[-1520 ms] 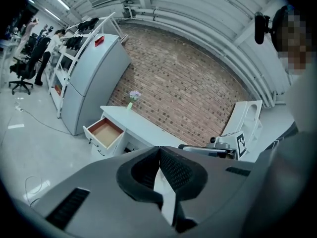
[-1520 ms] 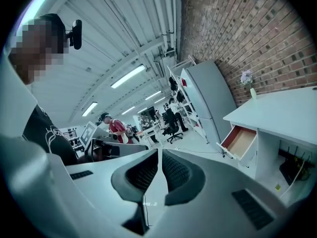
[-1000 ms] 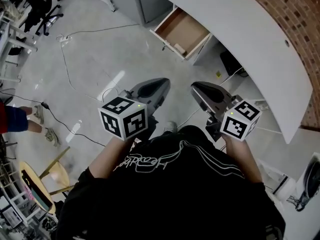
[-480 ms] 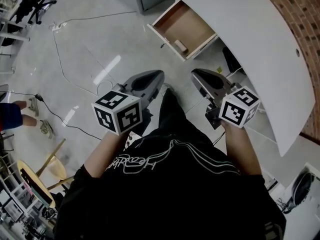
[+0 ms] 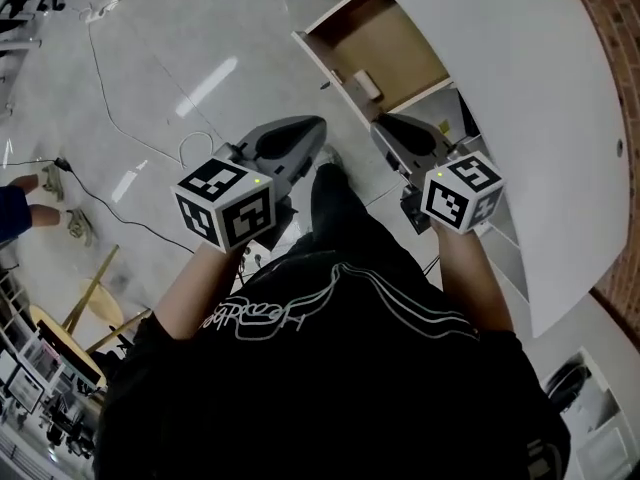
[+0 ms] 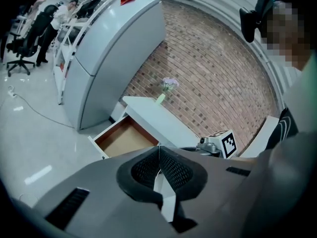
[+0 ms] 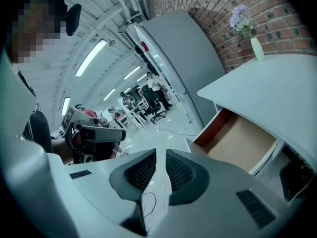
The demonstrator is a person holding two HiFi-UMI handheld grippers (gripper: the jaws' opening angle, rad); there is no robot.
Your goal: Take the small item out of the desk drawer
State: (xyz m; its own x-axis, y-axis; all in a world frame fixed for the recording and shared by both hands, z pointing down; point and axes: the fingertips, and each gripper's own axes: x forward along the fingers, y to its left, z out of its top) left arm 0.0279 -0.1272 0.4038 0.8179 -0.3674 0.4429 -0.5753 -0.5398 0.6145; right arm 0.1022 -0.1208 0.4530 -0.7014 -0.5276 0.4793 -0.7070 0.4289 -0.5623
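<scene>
As the person closes on the drawer (image 5: 395, 38), both claws are shut and empty.
Right claw (image 5: 388, 128): pads pressed together, nothing between. Left claw (image 5: 314, 128): same. Compared with a second ago, the drawer sits much nearer in the head view, and the right claw's tip is now near its front edge. The small item (image 5: 367, 85) lies just inside that front edge, toward the near corner, untouched. The worktop (image 5: 520, 88) overhangs the drawer's back. My read: approach almost done; the right claw must spread before dipping in.

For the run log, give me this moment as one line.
drawer open | small item inside, untouched | left gripper shut, empty | right gripper shut, empty
</scene>
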